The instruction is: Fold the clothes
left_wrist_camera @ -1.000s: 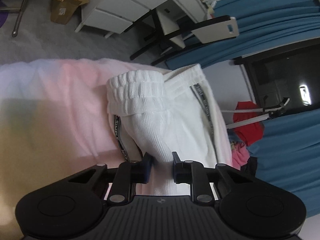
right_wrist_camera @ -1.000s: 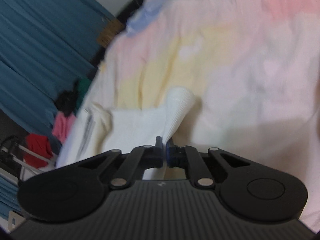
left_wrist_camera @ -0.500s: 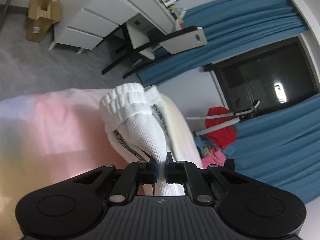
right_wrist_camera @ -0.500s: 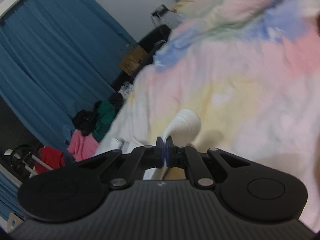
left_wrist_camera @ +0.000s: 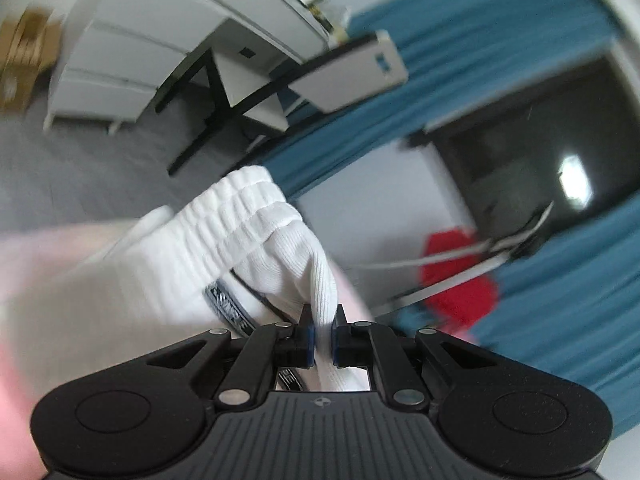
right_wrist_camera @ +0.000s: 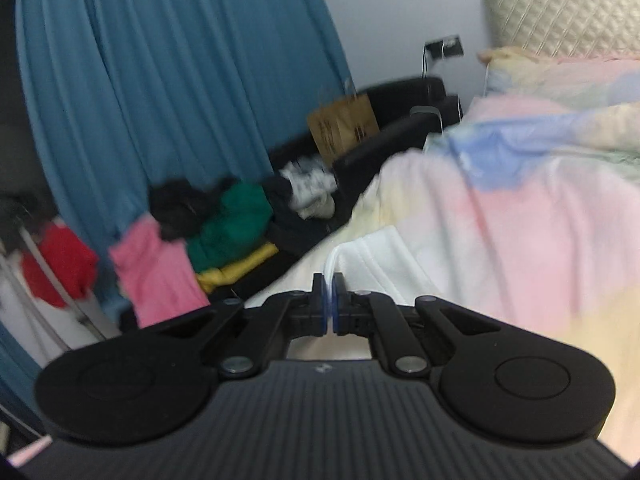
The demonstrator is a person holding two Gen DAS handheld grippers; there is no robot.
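Pinching a soft, light white ribbed garment [left_wrist_camera: 256, 248] above the pastel bed [right_wrist_camera: 540, 240], the left hand-held gripper [left_wrist_camera: 322, 334] clamps a fabric fold and the right hand-held gripper [right_wrist_camera: 328, 304] an edge: limp knit, likely best carried by corners.

The white ribbed-knit trousers [left_wrist_camera: 256, 248] with a gathered elastic waistband and a grey lettered drawstring are lifted and bunched above the pastel pink-and-yellow bedspread [right_wrist_camera: 520, 232]. A thin white edge of them [right_wrist_camera: 360, 260] drapes onto that bedspread.
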